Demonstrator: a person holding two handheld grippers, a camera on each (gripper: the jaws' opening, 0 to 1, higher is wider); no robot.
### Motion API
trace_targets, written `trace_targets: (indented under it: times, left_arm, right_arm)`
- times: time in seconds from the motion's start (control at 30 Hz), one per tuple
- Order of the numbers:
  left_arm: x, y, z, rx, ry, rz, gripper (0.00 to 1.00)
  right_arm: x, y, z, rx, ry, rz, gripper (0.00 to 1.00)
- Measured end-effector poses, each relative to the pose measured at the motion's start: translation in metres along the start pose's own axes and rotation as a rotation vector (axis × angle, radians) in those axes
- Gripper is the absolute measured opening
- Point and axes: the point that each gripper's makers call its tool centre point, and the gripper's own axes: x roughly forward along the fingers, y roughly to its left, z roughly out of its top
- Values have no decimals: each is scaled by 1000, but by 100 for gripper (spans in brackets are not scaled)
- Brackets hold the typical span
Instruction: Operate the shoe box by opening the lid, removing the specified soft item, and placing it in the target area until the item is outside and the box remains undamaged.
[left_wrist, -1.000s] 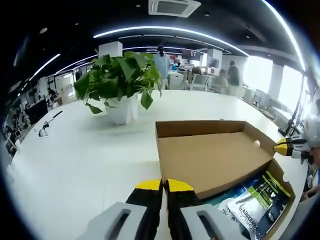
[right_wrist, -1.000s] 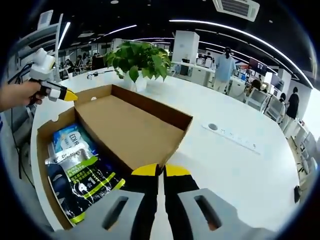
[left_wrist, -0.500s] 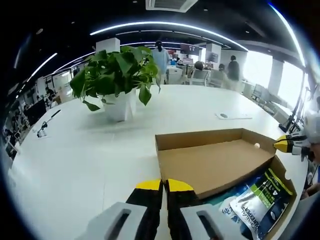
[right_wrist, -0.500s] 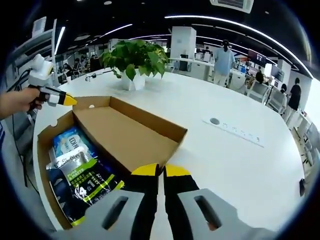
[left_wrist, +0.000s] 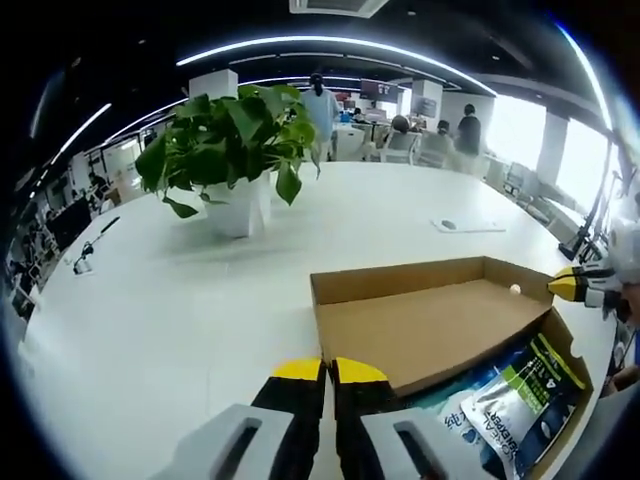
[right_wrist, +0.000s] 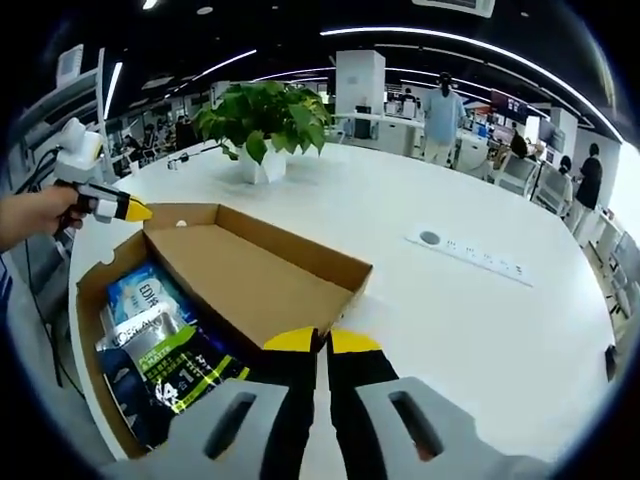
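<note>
While I look along my left gripper (left_wrist: 327, 372), its yellow-tipped jaws are pressed together with nothing between them. Just beyond them the shoe box (left_wrist: 545, 425) lies on the white table (left_wrist: 150, 320), its lid (left_wrist: 425, 320) swung open and lying flat, soft packets (left_wrist: 515, 400) lying inside the base. My right gripper (left_wrist: 575, 288) comes in from the right by the lid's far corner. A potted plant (left_wrist: 235, 165) stands farther back.

Along my right gripper (right_wrist: 322, 342), the jaws are likewise closed and empty. The lid (right_wrist: 250, 280) lies just ahead, packets (right_wrist: 165, 350) in the base at left, my left gripper (right_wrist: 115, 207) beside the box's far corner. A power strip (right_wrist: 470, 253) lies to the right.
</note>
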Motion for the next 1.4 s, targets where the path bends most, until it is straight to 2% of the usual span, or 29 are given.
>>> trace_targets:
  times: [0.2,0.33,0.53,0.77,1.03,1.2,1.4]
  left_arm:
    - [-3,-2,0,21,15,4,2]
    - [-8,-6,1,20,8,-2,8]
    - [-20,-13,-1,13,11,-13,14]
    - [-35,-30,-3,36,7,-46,17]
    - [-43,-56,-20,40,53,-106,18]
    - [-47,-71,-37,-1,94,-161,20]
    - [-51,-88,-56,0,154,-223,21]
  right_arm:
    - [-3,3,0,-35,-3,-1,4]
    - [-7,8,0,5,-7,16,13]
    - [-18,16,-3,-11,-6,36,19]
    - [-34,27,-6,-12,-11,69,24]
    - [-51,39,-11,-24,-15,110,32]
    - [-63,46,-15,-58,-15,132,36]
    - [-76,53,-19,-77,-18,153,41]
